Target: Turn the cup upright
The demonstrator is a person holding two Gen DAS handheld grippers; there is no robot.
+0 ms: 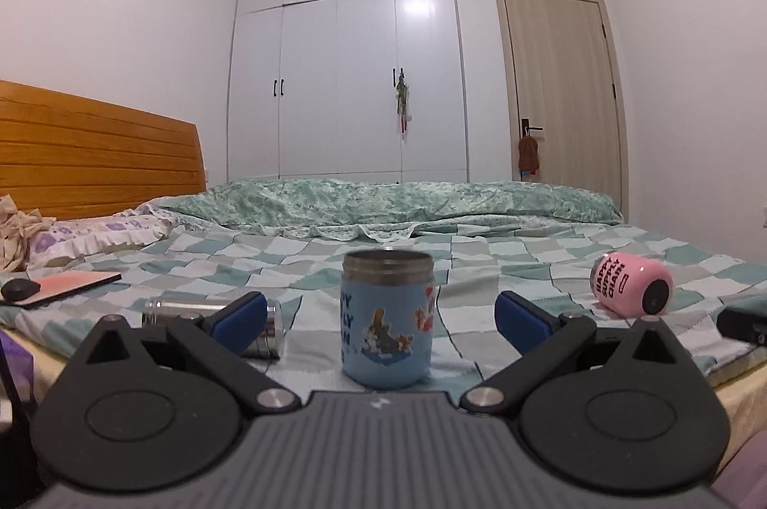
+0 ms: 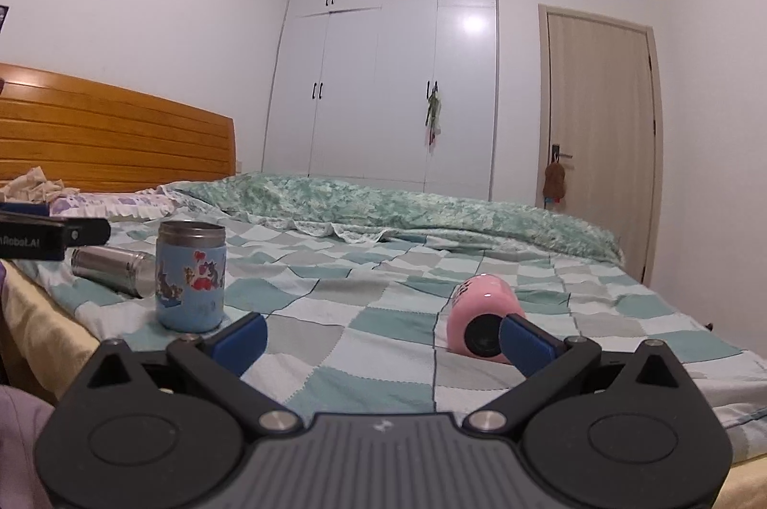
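Note:
A blue cartoon-printed cup (image 1: 387, 319) stands upright on the checked bedsheet (image 1: 527, 269), its metal rim on top. My left gripper (image 1: 381, 319) is open, its blue pads on either side of the cup without touching it. The cup also shows in the right wrist view (image 2: 191, 276), at left. A pink cup (image 2: 482, 317) lies on its side, dark opening toward me. My right gripper (image 2: 383, 339) is open and empty; its right pad overlaps the pink cup's mouth in view. The pink cup shows at right in the left wrist view (image 1: 630, 281).
A steel flask (image 1: 211, 322) lies on its side left of the blue cup, also seen in the right wrist view (image 2: 112, 264). A tablet with a mouse (image 1: 62, 286) lies at far left. A green quilt (image 1: 393, 202), pillow, wooden headboard, wardrobe and door lie behind.

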